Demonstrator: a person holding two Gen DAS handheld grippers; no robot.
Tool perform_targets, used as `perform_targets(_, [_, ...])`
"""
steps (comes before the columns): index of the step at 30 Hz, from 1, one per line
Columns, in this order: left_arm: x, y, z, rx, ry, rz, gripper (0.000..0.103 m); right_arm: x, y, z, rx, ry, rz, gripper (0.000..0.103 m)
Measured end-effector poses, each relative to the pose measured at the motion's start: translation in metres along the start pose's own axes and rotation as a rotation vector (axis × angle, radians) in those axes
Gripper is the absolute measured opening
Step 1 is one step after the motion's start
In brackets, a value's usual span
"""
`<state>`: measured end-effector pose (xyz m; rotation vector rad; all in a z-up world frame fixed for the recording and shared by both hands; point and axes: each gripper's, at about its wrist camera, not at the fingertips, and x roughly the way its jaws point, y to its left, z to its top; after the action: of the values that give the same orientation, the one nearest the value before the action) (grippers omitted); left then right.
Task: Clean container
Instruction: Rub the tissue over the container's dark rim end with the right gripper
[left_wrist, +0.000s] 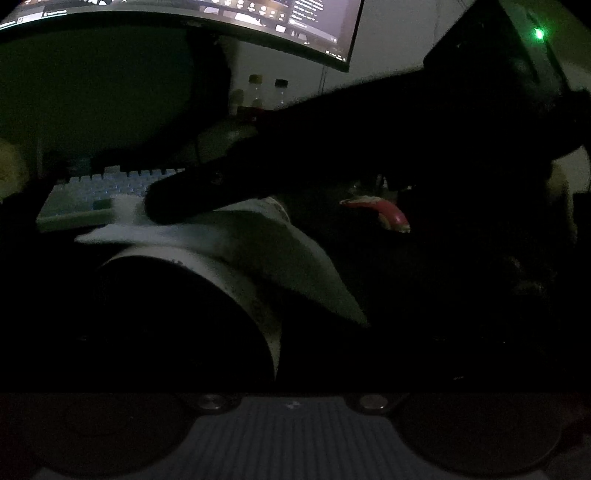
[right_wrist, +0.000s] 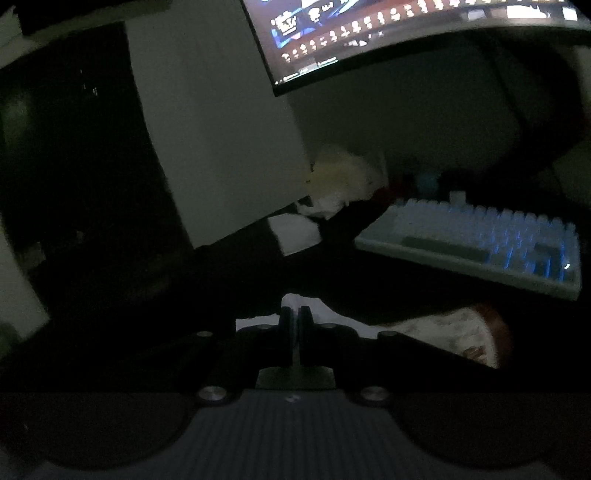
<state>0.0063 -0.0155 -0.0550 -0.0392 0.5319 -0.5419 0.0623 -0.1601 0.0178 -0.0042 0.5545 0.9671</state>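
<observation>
Biggest worry for us right now is the light, honestly: it's so dim that we can barely see where cloth ends and rim begins, so a wipe could easily miss the dirty bits or shove the container sideways. It sits at about 7 o'clock in the left wrist view, a pale cylinder with a dark open mouth and what look like grimy specks down its wall, smooth and probably slippery. The right gripper has its fingers pinched together on a white cloth, which drapes soft and limp over the top of the container; that thin fold could slide out of the pinch if we drag hard. In the left view the right gripper comes in as a black shape from 2 o'clock, tip pressing on the cloth. The left gripper's own fingers don't show up in the murk, so we can't tell if it's apart or clamped on anything, and if it isn't bracing the container, the thing may just roll or skate. Also the keyboard, backlit blue with chunky keycaps, is just behind at 10 o'clock in the left view, so a slip could knock into it. The monitor glows up at 12, and small bottles stand beneath it.
</observation>
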Motion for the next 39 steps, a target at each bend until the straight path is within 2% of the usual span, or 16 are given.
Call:
perform_targets(2, [0.000, 0.001, 0.000, -0.001, -0.002, -0.002, 0.103, -0.002, -0.017, 0.000, 0.036, -0.023, -0.056, 0.004])
perform_targets(4, [0.000, 0.004, 0.000, -0.001, -0.006, -0.004, 0.103, -0.004, -0.032, 0.001, 0.052, -0.051, -0.152, 0.005])
perform_targets(6, [0.000, 0.006, 0.001, -0.006, -0.011, -0.005, 0.103, -0.004, -0.042, 0.001, 0.089, -0.067, -0.177, 0.005])
perform_targets(9, [0.000, 0.008, 0.002, -0.018, -0.018, -0.003, 0.103, -0.003, -0.026, -0.003, 0.064, -0.068, -0.106, 0.005])
perform_targets(12, [-0.003, 0.005, 0.001, -0.018, -0.019, -0.002, 0.103, -0.001, 0.002, -0.007, -0.011, -0.057, 0.012, 0.005])
perform_targets(13, [-0.002, -0.012, 0.000, -0.031, -0.023, 0.023, 0.103, 0.000, 0.006, -0.007, -0.026, -0.049, 0.032, 0.005])
perform_targets(14, [0.001, -0.029, 0.000, -0.047, -0.027, 0.047, 0.103, 0.002, 0.008, -0.005, -0.030, -0.039, 0.032, 0.005])
perform_targets(16, [0.002, -0.030, 0.001, -0.055, -0.030, 0.050, 0.103, 0.005, 0.000, -0.001, -0.004, -0.023, 0.013, 0.004])
perform_targets(18, [0.003, -0.030, 0.002, -0.063, -0.033, 0.054, 0.103, 0.006, -0.017, 0.004, 0.049, -0.023, -0.091, 0.004])
perform_targets(21, [0.003, -0.031, 0.003, -0.073, -0.038, 0.059, 0.103, 0.007, -0.036, 0.011, 0.119, -0.019, -0.192, 0.004])
perform_targets(24, [0.006, -0.031, 0.004, -0.082, -0.041, 0.065, 0.103, 0.013, -0.023, 0.012, 0.091, -0.005, -0.189, 0.005])
perform_targets(28, [0.013, -0.026, 0.008, -0.093, -0.042, 0.063, 0.103, 0.018, 0.008, 0.007, 0.016, 0.012, -0.032, 0.005])
perform_targets(31, [0.015, -0.025, 0.010, -0.106, -0.043, 0.060, 0.103, 0.021, 0.005, 0.009, 0.008, 0.019, -0.025, 0.005])
perform_targets(32, [0.015, -0.024, 0.011, -0.116, -0.043, 0.057, 0.103, 0.021, -0.003, 0.012, 0.027, 0.028, -0.031, 0.005])
perform_targets(35, [0.017, -0.025, 0.013, -0.123, -0.046, 0.060, 0.103, 0.025, -0.029, 0.020, 0.075, 0.034, -0.144, 0.005])
perform_targets(39, [0.020, -0.027, 0.016, -0.125, -0.047, 0.064, 0.103, 0.029, -0.045, 0.032, 0.156, 0.092, -0.164, 0.005])
